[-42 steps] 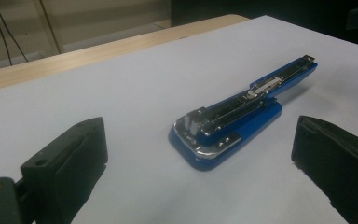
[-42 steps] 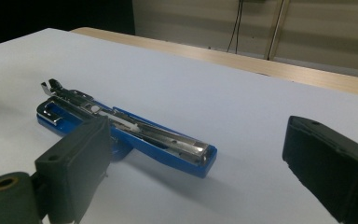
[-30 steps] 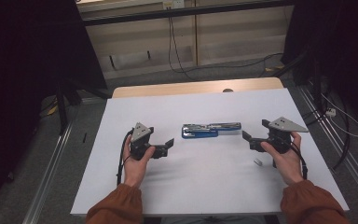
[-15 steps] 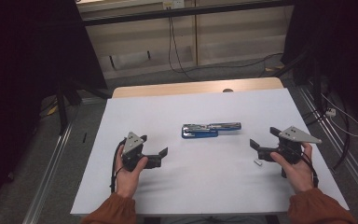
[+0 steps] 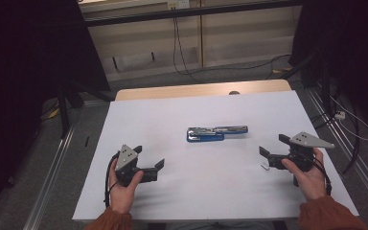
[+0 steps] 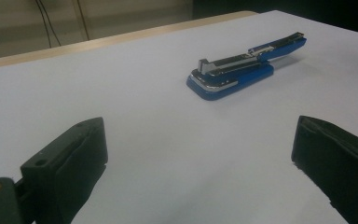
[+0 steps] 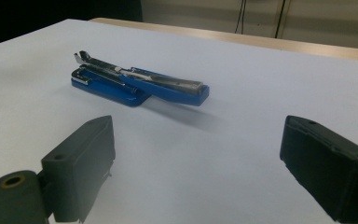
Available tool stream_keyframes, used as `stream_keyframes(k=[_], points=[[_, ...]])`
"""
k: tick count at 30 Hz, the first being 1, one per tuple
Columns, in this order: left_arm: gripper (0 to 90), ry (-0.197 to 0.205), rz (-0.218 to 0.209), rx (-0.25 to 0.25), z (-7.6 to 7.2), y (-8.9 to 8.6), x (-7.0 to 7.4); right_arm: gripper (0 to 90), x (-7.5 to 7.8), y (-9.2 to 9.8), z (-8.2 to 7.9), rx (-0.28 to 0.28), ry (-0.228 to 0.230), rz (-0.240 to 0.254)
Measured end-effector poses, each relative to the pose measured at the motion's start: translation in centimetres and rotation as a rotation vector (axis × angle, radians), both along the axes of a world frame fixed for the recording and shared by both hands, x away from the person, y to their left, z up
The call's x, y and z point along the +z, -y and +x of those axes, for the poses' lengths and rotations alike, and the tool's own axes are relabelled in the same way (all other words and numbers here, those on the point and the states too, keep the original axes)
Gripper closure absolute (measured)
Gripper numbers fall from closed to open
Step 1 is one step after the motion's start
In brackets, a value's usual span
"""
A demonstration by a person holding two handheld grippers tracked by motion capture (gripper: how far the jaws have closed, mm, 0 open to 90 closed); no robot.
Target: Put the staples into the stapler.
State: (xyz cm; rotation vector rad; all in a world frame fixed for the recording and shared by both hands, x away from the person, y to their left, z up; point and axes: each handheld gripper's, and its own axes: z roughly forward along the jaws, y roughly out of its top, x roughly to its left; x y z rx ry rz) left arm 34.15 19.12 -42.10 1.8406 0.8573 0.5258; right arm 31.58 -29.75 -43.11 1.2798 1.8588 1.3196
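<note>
**Two open grippers wait on either side of a blue stapler**

A white table (image 5: 172,120) is seen from above, with a person's two hands coming in from the near edge, each holding one black two-jaw gripper. One blue stapler (image 5: 216,133) lies alone near the middle of the table, lengthwise from left to right. Its top arm is swung up and back from the base, so the metal staple channel is exposed (it looks opened for loading, though I cannot tell whether staples sit inside).

The left gripper (image 5: 148,164) rests low near the front left of the table, well apart from the stapler, its jaws spread wide with nothing between them. The right gripper (image 5: 270,154) sits at the front right, also well apart from the stapler, its jaws likewise spread wide and empty. Both point inward toward the stapler, which suggests they are set to approach it from opposite ends, one to steady the base and the other to work the arm.

A tiny pale object (image 5: 264,167) lies on the table just beside the right gripper; it is too small to identify.

Counted: one stapler, two grippers, two hands, one small unidentified piece.

In the left gripper view the stapler (image 6: 247,65) sits ahead and to the right; in the right gripper view it (image 7: 140,84) sits ahead and to the left.
</note>
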Motion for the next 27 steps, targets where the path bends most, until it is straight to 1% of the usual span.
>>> stream_keyframes(k=[1,2,3,4,6,8,9,10,11,12,14,15,16,17,18,20,21,22,23,24,25,26,27], points=[[3.6,0.0,0.0,0.0,0.0,0.0,0.0,10.6,0.0,0.0,0.0,0.0,0.0,0.0],[3.6,-0.001,-0.003,-0.007,-0.3,0.0,0.0,11.3,0.0,0.2,0.0,0.02,-0.028,0.027],[3.6,-0.001,-0.003,-0.007,-0.3,0.0,0.0,11.3,0.0,0.2,0.0,0.02,-0.028,0.027],[3.6,0.0,0.001,-0.014,-0.6,0.0,0.0,11.1,0.0,0.3,0.1,0.026,-0.051,0.019],[3.6,-0.006,-0.002,-0.011,-0.8,-0.1,0.0,11.1,0.1,0.3,0.2,0.038,-0.069,0.014],[3.6,-0.006,-0.002,-0.011,-1.0,-0.2,0.0,11.1,0.1,0.3,0.2,0.059,-0.101,0.004],[3.6,-0.001,0.0,-0.008,-1.1,-0.3,0.0,11.1,0.1,0.3,0.2,0.059,-0.101,0.004],[3.6,0.001,0.0,-0.006,-1.3,-0.3,0.0,11.1,0.1,0.2,0.2,0.085,-0.127,-0.003],[3.6,0.001,0.007,-0.01,-1.5,-0.4,0.1,11.1,0.1,0.2,0.2,0.085,-0.127,-0.003],[3.6,-0.001,0.004,-0.013,-1.9,-0.6,0.1,11.1,0.1,0.1,0.1,0.11,-0.148,-0.01],[3.6,0.001,0.01,-0.011,-2.2,-0.7,0.1,11.0,0.1,0.1,-0.1,0.127,-0.167,-0.031],[3.6,0.001,0.01,-0.011,-2.2,-0.7,0.1,11.0,0.1,0.1,-0.1,0.127,-0.167,-0.031],[3.6,-0.002,0.009,-0.012,-2.3,-0.7,0.1,10.8,0.2,0.1,-0.1,0.151,-0.194,-0.033],[3.6,0.0,0.013,-0.013,-2.5,-0.8,0.1,10.8,0.2,0.1,-0.1,0.151,-0.194,-0.033],[3.6,-0.005,0.016,-0.02,-2.8,-0.9,0.1,10.8,0.3,0.1,0.0,0.163,-0.213,-0.036],[3.6,-0.004,0.016,-0.019,-3.1,-0.9,0.2,10.9,0.2,0.1,0.1,0.176,-0.237,-0.04],[3.6,-0.004,0.016,-0.019,-3.1,-0.9,0.2,10.9,0.2,0.1,0.1,0.176,-0.237,-0.04],[3.6,-0.004,0.011,-0.028,-3.3,-0.9,0.2,11.0,0.1,-0.1,0.1,0.194,-0.261,-0.063],[3.6,-0.004,0.011,-0.028,-3.3,-0.9,0.2,11.0,0.1,-0.1,0.1,0.194,-0.261,-0.063],[3.6,-0.004,0.011,-0.03,-3.2,-0.9,0.2,12.5,0.0,-0.1,0.2,0.202,-0.293,-0.074],[3.6,-0.008,0.012,-0.033,-2.9,-0.7,0.1,12.1,0.0,-0.2,0.3,0.204,-0.319,-0.081],[3.6,-0.008,0.012,-0.033,-2.9,-0.7,0.1,12.1,0.0,-0.2,0.3,0.204,-0.319,-0.081],[3.6,-0.011,0.016,-0.035,-2.8,-0.7,0.1,11.3,0.0,-0.2,0.4,0.207,-0.33,-0.099]])
